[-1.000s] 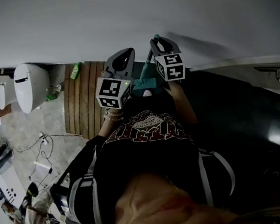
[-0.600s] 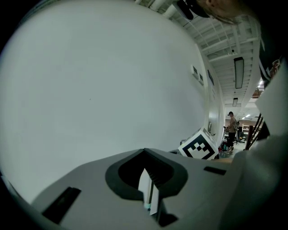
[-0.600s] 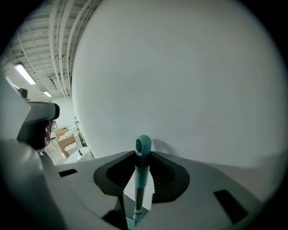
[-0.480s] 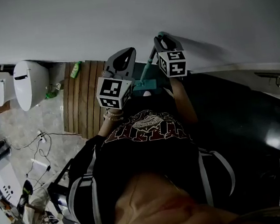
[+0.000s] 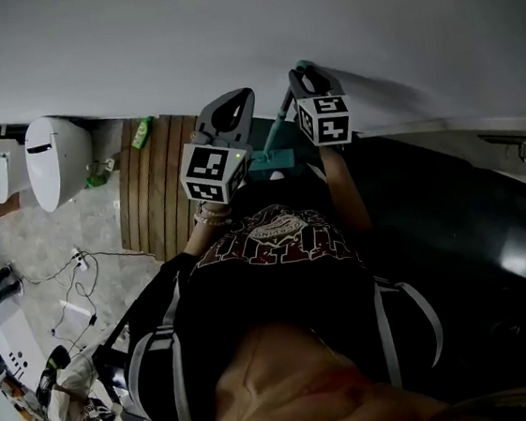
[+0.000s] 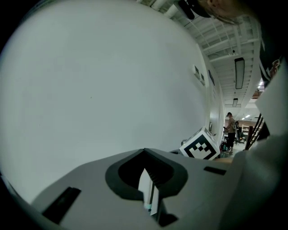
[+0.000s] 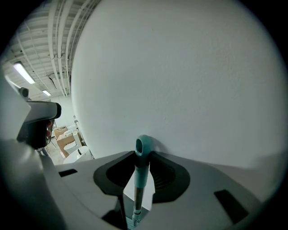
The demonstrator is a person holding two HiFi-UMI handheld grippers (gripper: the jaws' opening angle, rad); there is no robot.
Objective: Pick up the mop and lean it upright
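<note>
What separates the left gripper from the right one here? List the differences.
The left gripper has its jaws together with nothing between them. The right gripper has the mop handle between its jaws, apparently clamped on it. In the head view, the right gripper reaches nearer the wall than the left gripper. Shared: both point at that wall, and each carries a marker cube.

There are two grippers, the left gripper and the right gripper, carrying two marker cubes between them, and one mop. The floor holds one toilet, one green bottle and one slatted wooden mat.
</note>
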